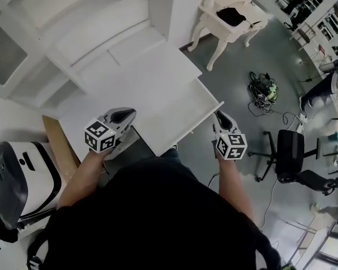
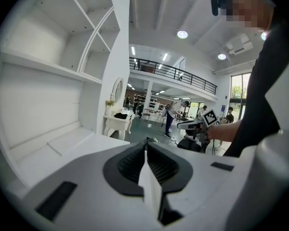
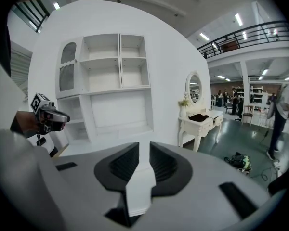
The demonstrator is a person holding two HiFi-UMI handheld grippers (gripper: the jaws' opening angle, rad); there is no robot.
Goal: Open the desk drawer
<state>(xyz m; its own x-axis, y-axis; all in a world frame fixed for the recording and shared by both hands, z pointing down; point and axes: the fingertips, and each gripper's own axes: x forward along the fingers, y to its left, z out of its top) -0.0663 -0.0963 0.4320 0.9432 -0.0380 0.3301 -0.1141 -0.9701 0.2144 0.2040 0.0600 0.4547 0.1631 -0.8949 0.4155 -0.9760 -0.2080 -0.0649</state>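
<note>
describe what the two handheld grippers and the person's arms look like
The left gripper and right gripper match: smooth light grey shells, each with a dark oval recess on top. Each carries a cube printed with black-and-white square markers. In the gripper views the pads are black and ribbed. The person wears a black top, and the forearms are bare.

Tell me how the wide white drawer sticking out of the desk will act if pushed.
The drawer looks like a rigid board with a low rim, so it is likely stiff. It appears shallow and empty, so it is probably light and easy to slide in. Being wide, it might skew or jam if pushed at one corner.
</note>
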